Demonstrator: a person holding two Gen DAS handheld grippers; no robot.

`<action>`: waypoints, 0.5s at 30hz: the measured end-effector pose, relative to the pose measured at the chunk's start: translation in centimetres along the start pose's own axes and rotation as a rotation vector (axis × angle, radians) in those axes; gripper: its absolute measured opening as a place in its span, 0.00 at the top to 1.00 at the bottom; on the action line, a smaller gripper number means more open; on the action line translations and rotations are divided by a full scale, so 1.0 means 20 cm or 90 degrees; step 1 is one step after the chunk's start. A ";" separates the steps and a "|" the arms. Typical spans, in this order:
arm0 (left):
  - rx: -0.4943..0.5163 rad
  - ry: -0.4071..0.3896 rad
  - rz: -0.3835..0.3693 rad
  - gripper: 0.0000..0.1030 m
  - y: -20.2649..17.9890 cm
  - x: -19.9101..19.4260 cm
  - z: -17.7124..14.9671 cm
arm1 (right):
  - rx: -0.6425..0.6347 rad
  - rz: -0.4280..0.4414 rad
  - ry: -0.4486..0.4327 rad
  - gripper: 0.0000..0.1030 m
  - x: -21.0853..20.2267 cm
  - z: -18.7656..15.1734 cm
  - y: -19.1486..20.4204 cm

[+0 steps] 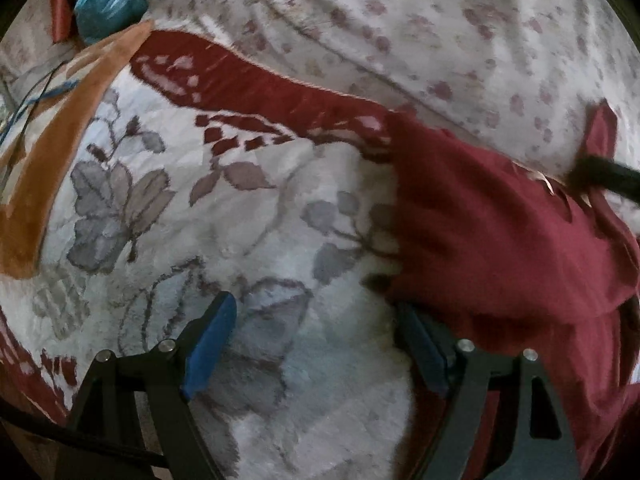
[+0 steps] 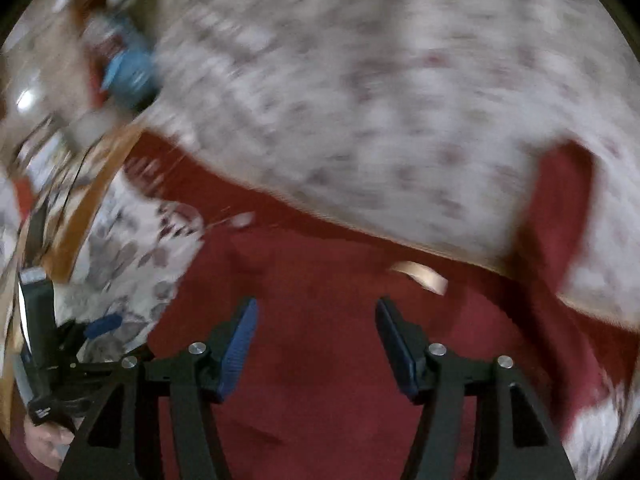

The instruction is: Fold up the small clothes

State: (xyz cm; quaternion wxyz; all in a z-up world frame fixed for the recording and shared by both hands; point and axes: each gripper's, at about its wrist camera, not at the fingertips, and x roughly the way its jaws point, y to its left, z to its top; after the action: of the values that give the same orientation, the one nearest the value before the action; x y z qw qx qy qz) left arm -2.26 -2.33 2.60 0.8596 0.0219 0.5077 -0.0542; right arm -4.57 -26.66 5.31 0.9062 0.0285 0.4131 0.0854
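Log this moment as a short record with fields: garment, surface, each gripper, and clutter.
garment: dark red garment, lying rumpled on the rug
surface: floral rug beside a spotted sheet
left gripper: open, holding nothing, at the garment's edge
right gripper: open, over the garment, view blurred
clutter: blue bag at far left

Left gripper over floral carpet, blue-padded fingers spread wide with nothing between them. Maroon garment bunched just beside the right-hand finger, spreading rightward across carpet's red border. Speckled white sheet along the top. Blue bundle upper left. Dark blurred bar at right edge over the garment.
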 end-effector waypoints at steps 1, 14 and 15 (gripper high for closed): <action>-0.010 0.005 -0.002 0.21 0.02 0.01 0.00 | -0.024 0.004 0.014 0.36 0.08 0.02 0.06; -0.063 -0.012 0.001 0.21 0.13 -0.02 0.06 | -0.090 0.005 0.061 0.92 0.43 0.13 0.17; -0.061 -0.021 -0.001 0.21 0.13 -0.03 0.07 | -0.071 0.000 0.053 0.92 0.43 0.16 0.14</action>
State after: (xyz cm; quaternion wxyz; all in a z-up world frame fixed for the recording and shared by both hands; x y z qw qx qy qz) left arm -1.08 0.12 3.69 0.8677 -0.0202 0.4957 -0.0308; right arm 2.89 -22.25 1.34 0.8884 -0.0255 0.4451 0.1095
